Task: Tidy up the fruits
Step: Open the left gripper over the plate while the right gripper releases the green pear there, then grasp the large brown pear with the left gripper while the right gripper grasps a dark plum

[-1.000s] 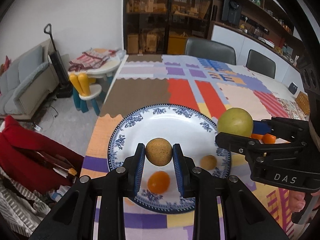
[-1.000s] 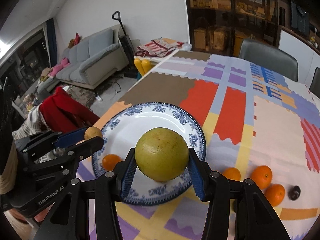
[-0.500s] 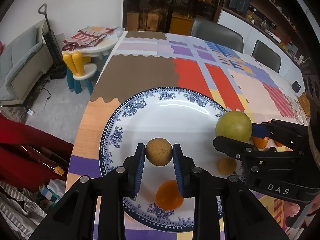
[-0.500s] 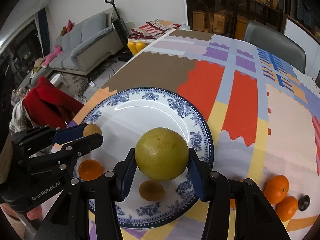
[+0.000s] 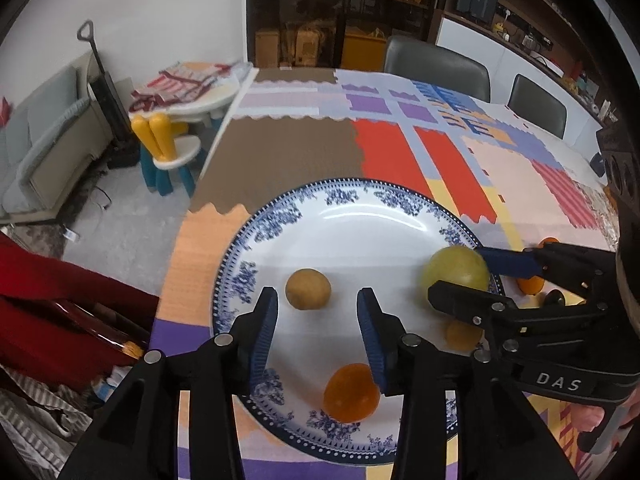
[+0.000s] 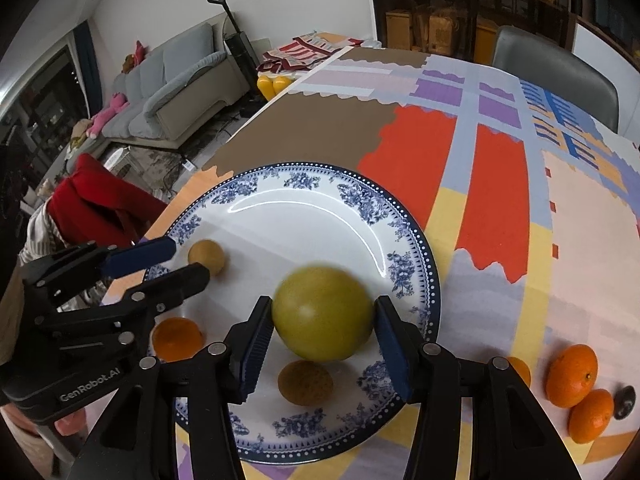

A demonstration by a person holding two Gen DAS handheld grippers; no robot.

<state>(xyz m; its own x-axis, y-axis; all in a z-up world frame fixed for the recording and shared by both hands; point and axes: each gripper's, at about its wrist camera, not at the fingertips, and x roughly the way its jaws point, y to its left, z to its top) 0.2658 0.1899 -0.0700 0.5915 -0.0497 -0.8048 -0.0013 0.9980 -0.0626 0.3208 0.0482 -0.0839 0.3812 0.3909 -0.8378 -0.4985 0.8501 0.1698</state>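
Observation:
A blue-and-white plate (image 5: 352, 204) (image 6: 304, 216) lies near the table's front left corner. My left gripper (image 5: 318, 318) is open; a small tan fruit (image 5: 308, 289) (image 6: 207, 257) rests on the plate just beyond its fingertips. An orange (image 5: 351, 393) (image 6: 177, 338) and a brown kiwi-like fruit (image 6: 306, 382) also lie on the plate. My right gripper (image 6: 323, 330) stands over the plate with a big yellow-green fruit (image 6: 323, 318) (image 5: 456, 272) between its jaws; small gaps show beside the blurred fruit.
Three oranges (image 6: 572, 374) and a small dark fruit (image 6: 624, 400) lie on the colourful tablecloth (image 6: 496, 168) right of the plate. The table's left edge runs close beside the plate. Grey chairs (image 5: 436, 66) stand at the far side.
My left gripper has opened and let the tan fruit down onto the plate. My right gripper has carried the big yellow-green fruit over the plate and its jaws have widened slightly.

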